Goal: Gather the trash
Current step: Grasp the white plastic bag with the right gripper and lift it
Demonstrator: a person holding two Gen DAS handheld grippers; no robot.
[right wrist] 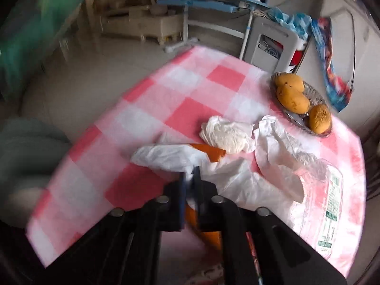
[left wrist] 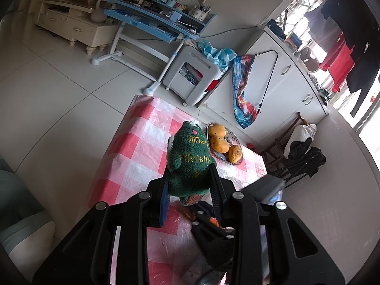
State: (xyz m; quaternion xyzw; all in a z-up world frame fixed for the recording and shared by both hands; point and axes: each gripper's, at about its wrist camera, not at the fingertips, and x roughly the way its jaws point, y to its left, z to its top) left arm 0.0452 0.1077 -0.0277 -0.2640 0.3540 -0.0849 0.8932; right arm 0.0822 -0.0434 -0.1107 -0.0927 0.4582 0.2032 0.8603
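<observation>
My left gripper [left wrist: 189,169] is shut on a green fuzzy Christmas plush [left wrist: 190,152] with yellow lettering and holds it up over the pink-and-white checked tablecloth [left wrist: 133,152]. In the right wrist view my right gripper [right wrist: 190,174] has its pads pinched together on the edge of a white plastic bag [right wrist: 166,156] lying on the tablecloth [right wrist: 147,99]. An orange wrapper [right wrist: 213,153] pokes out from under that bag. Beyond it sit a crumpled white tissue wad [right wrist: 225,135] and more white plastic sheet [right wrist: 273,140]. A clear bag with a green label [right wrist: 331,211] lies at the right.
A glass bowl [right wrist: 315,97] with three yellow mangoes [right wrist: 293,97] stands at the table's far right corner; the mangoes [left wrist: 219,143] also show behind the plush. Past the table are a grey stool [left wrist: 190,76], a blue desk [left wrist: 152,21] and white cabinets [left wrist: 273,76]. A dark chair [left wrist: 294,152] stands right of the table.
</observation>
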